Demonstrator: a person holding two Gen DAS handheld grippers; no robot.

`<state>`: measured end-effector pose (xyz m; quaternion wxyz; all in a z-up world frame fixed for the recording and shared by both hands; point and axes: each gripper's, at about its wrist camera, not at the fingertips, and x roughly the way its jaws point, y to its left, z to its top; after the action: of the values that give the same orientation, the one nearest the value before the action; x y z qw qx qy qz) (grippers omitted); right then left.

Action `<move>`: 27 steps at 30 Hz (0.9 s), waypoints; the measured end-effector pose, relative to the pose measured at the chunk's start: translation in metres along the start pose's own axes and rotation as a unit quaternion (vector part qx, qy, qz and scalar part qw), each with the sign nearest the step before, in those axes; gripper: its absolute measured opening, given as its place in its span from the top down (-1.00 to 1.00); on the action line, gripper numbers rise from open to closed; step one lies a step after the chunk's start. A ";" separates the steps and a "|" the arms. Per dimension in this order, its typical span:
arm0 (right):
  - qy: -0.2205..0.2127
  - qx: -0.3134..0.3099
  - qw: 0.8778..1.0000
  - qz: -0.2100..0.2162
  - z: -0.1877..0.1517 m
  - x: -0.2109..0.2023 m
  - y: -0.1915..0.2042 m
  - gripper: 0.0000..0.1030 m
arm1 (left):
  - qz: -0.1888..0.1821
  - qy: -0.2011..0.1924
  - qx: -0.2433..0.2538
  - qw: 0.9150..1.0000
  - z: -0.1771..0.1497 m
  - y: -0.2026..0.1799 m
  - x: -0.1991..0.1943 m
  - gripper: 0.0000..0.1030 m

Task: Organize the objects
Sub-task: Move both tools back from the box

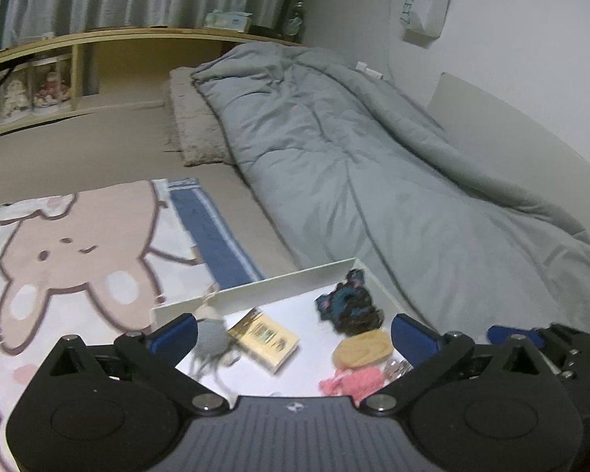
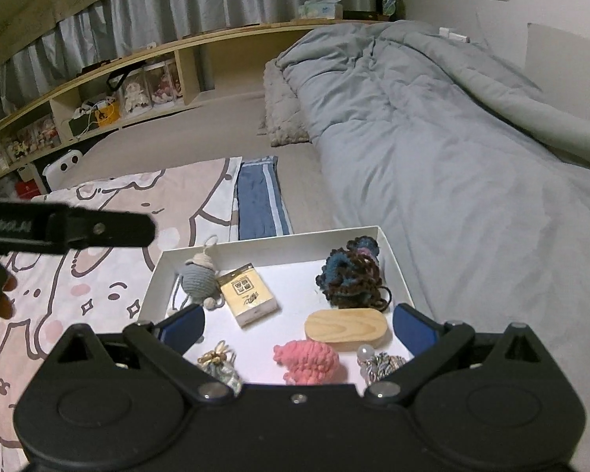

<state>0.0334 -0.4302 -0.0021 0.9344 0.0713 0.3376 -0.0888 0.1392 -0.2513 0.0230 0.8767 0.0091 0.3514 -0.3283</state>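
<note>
A white shallow box [image 2: 393, 251] lies on the bed and holds several small things: a grey crochet doll [image 2: 196, 281], a yellow card box [image 2: 247, 295], a dark blue-brown yarn scrunchie [image 2: 352, 275], a wooden oval case [image 2: 348, 328], a pink knitted piece [image 2: 310, 362], a small pouch with shells [image 2: 218, 365] and a bead charm [image 2: 377, 362]. My right gripper [image 2: 299, 328] is open and empty above the box's near edge. My left gripper [image 1: 295, 334] is open and empty over the same box [image 1: 287, 279], above the card box [image 1: 265, 338].
A grey duvet [image 2: 432, 149] covers the right side of the bed. A pink rabbit-print blanket [image 1: 78, 259] and a folded blue cloth [image 2: 257, 200] lie left of the box. A low wooden shelf [image 2: 98, 94] with figurines runs along the far wall.
</note>
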 end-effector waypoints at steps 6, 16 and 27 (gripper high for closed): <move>-0.012 0.007 1.000 -0.009 -0.011 -0.024 0.010 -1.00 | 0.012 -0.011 0.004 1.000 -0.017 0.013 -0.031 -1.00; -0.022 0.003 1.000 -0.018 -0.033 -0.056 0.027 -1.00 | 0.042 -0.012 0.000 0.999 -0.049 0.030 -0.074 -1.00; -0.026 0.009 0.999 -0.035 -0.059 -0.074 0.042 -1.00 | 0.083 -0.019 0.021 0.996 -0.077 0.033 -0.109 -1.00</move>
<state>-0.0499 -0.3694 0.0040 0.9385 0.0656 0.3148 -0.1259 0.0530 -0.1442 0.0253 0.9070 0.0508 0.3258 -0.2621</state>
